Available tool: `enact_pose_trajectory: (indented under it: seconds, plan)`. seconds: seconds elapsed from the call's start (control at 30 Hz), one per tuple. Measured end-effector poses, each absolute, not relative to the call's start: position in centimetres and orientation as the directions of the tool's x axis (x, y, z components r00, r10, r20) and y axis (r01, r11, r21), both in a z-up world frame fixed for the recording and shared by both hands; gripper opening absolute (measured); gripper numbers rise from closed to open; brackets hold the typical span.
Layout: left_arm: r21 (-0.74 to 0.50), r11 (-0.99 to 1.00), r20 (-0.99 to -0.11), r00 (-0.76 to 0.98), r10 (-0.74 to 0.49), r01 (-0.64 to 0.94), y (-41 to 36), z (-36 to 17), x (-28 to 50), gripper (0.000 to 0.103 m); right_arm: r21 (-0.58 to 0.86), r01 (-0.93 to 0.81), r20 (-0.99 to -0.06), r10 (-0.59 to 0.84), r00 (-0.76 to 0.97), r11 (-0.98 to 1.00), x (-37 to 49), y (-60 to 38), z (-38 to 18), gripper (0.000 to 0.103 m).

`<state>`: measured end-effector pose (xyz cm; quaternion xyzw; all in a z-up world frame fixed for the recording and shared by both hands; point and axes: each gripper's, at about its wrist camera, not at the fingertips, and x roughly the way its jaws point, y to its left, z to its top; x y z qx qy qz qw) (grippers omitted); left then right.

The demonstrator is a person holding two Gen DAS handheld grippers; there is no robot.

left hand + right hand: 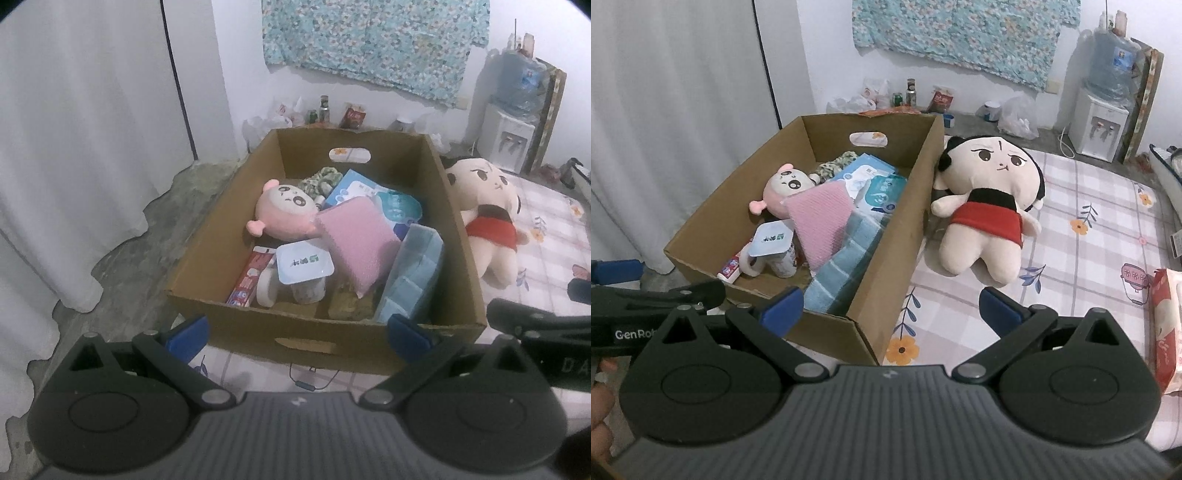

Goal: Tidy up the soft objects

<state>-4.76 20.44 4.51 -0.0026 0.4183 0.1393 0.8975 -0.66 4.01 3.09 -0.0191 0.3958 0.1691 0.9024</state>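
The big doll (988, 206) is lying on the checked sheet (1089, 206) just beside the box (886, 258), at one o'clock from the right gripper (892, 308); it is looking light, squashy and limp, so its red-skirted middle is offering the firmest pinch; both the right gripper and the left gripper (297, 332) are hanging with jaws spread wide, holding nothing; the pink doll (284, 210) and pink cloth (356, 245) are sitting inside the box.

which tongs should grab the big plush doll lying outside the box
Right. The right tongs are open with the big plush doll just ahead on the checked sheet. The left tongs face the cardboard box, whose wall stands between them and the doll.
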Motion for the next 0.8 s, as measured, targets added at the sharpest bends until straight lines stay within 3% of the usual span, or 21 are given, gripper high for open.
enact_pose_trajectory:
  seconds: [0.8]
  plan:
    - [0.131,0.955,-0.771,0.578,0.267,-0.266,20.22,3.95,-4.35,0.102,0.08,-0.304,-0.745,0.26,0.615,0.949,-0.22,3.85,2.21,0.102]
